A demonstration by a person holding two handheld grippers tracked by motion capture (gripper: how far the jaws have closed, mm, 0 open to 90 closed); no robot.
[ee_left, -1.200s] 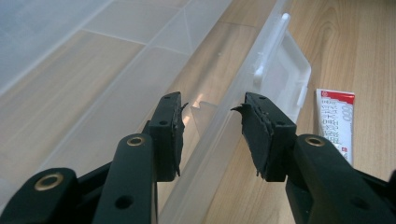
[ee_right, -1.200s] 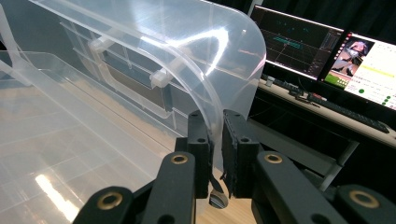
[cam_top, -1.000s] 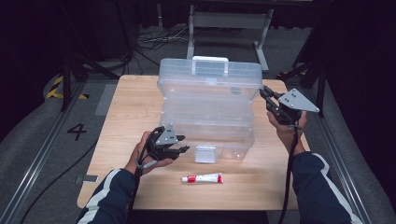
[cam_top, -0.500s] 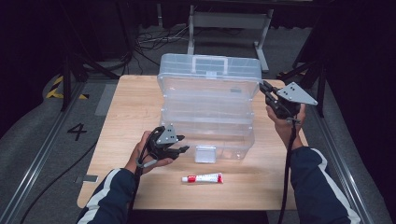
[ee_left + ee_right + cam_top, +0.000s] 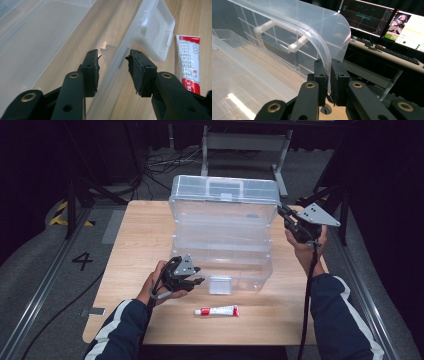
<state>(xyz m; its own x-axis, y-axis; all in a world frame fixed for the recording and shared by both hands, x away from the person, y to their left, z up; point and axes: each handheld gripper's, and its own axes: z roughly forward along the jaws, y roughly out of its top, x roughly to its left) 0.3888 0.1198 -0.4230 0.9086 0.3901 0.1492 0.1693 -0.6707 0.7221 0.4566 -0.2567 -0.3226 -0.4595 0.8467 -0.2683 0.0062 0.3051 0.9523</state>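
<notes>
Clear storage box (image 5: 222, 237) mid-table, lid raised, right gripper (image 5: 286, 214) pinching lid edge at 3 o'clock, left gripper (image 5: 112, 63) jaws closing, straddling front wall without contact, latch (image 5: 220, 285) and tube (image 5: 216, 311) at 6 o'clock.

Storage box (image 5: 222, 237) sits mid tabletop (image 5: 130, 250), lid (image 5: 225, 190) up at the far side, tiers stepping down twd the person. Latch flap (image 5: 220, 284) hangs at the box's near front edge; tube (image 5: 216, 310) lies on the tabletop just in front of it, nearer the person. Left gripper (image 5: 196, 281) is at the box's near-left front w/ the front rim (image 5: 117, 67) btwn its jaws. Right gripper (image 5: 281, 210) is at the lid's right edge, lid rim (image 5: 327, 67) btwn its jaws. Monitors (image 5: 384, 18) stand beyond the box on a desk (image 5: 387, 53).
</notes>
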